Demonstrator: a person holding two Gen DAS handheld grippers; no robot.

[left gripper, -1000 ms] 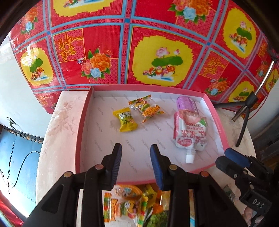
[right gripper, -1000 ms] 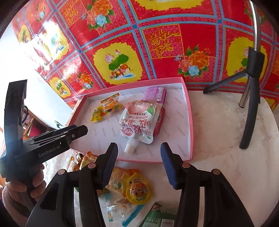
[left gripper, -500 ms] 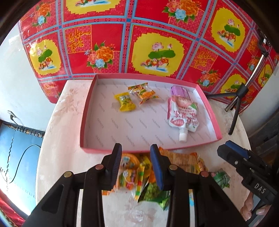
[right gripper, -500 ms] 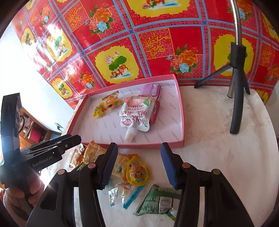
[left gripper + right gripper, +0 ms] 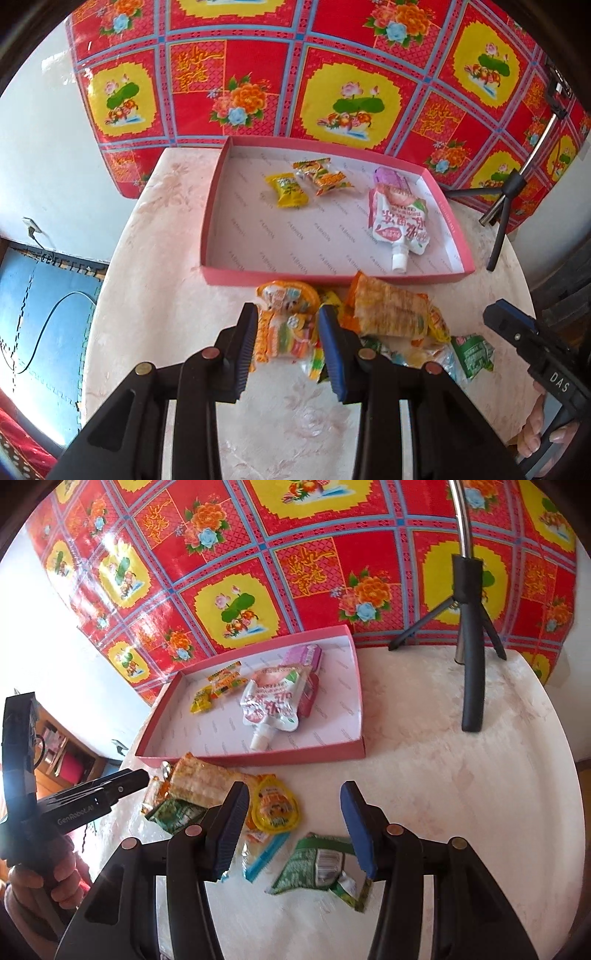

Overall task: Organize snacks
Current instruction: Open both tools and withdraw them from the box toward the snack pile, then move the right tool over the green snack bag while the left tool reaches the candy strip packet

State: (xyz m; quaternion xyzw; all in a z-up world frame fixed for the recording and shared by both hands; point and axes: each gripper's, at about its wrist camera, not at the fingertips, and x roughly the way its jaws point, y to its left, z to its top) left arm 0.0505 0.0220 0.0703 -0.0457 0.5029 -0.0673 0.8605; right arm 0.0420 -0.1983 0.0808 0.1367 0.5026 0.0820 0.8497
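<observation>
Both claws pulled back from pink tray [image 5: 332,275] to snack pile [image 5: 384,314]; both agape, empty. Tray: four snacks.

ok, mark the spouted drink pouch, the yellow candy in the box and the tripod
spouted drink pouch [image 5: 400,221]: left wrist view, on its printed front.
yellow candy [image 5: 287,189]: left wrist view, middle of the wrapper.
tripod [image 5: 472,686]: right wrist view, on its near black leg.
</observation>
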